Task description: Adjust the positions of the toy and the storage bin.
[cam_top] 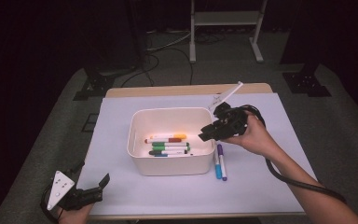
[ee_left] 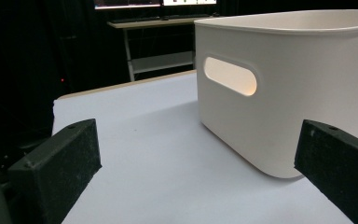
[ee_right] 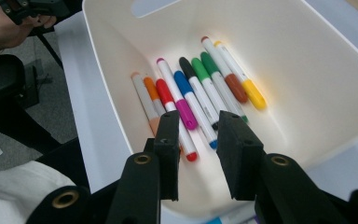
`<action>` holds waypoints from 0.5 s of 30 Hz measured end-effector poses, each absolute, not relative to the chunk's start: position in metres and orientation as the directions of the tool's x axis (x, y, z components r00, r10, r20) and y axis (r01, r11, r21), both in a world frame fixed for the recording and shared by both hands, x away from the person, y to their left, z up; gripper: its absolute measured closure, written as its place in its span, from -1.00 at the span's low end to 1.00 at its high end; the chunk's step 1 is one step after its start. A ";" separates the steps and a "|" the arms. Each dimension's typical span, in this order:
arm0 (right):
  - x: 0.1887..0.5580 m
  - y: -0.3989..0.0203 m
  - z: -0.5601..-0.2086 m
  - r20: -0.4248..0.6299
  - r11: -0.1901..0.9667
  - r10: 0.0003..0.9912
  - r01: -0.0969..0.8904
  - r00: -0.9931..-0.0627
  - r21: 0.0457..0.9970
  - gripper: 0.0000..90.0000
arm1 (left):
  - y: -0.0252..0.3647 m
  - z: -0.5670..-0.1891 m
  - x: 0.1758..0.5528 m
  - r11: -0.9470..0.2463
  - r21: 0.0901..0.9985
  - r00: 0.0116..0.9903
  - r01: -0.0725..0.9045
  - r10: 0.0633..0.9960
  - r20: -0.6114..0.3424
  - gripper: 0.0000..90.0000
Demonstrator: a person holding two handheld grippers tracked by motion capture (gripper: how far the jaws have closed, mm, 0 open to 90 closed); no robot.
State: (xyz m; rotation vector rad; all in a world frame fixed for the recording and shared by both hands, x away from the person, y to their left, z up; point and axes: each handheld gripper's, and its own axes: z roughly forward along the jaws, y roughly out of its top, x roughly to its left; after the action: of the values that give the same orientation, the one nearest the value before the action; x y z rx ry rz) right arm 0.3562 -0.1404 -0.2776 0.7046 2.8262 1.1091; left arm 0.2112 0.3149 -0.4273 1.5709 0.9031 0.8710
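**Markers Gathered in White Bin on Dim Studio Table**

Dark floor and equipment stands ring a pale lavender table mat (cam_top: pixel 121 186). At the near left corner, the left gripper (cam_top: pixel 95 186) rests low, jaws spread wide and empty, open mat ahead of it. At centre sits a white rounded plastic bin (cam_top: pixel 137 154) with cut-out handles; nine felt-tip markers (ee_right: pixel 200 93) lie side by side on its floor. Over the bin's right rim hovers the right gripper (cam_top: pixel 207 134), tilted downward, its jaws slightly parted around nothing. Two more markers, blue (cam_top: pixel 217 169) and purple (cam_top: pixel 222 161), lie just outside the bin's right wall.
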 end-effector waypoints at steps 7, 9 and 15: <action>0.350 -0.178 -0.285 0.151 0.603 0.483 0.452 -0.863 0.658 0.48 | 0.315 -0.427 0.211 -0.138 0.984 0.444 0.109 0.893 0.076 -1.00; 0.348 -0.190 -0.290 0.157 0.587 0.502 0.468 -0.851 0.660 0.46 | 0.314 -0.427 0.211 -0.140 0.984 0.444 0.109 0.893 0.078 -1.00; 0.343 -0.213 -0.312 0.190 0.551 0.546 0.520 -0.816 0.652 0.41 | 0.313 -0.427 0.211 -0.140 0.984 0.446 0.109 0.891 0.078 -1.00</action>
State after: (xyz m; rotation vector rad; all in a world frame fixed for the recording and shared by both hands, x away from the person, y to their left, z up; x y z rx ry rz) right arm 0.3434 -0.2129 -0.3125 0.9406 2.7359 1.1313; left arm 0.2110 0.3131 -0.4271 1.5735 0.9015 0.8705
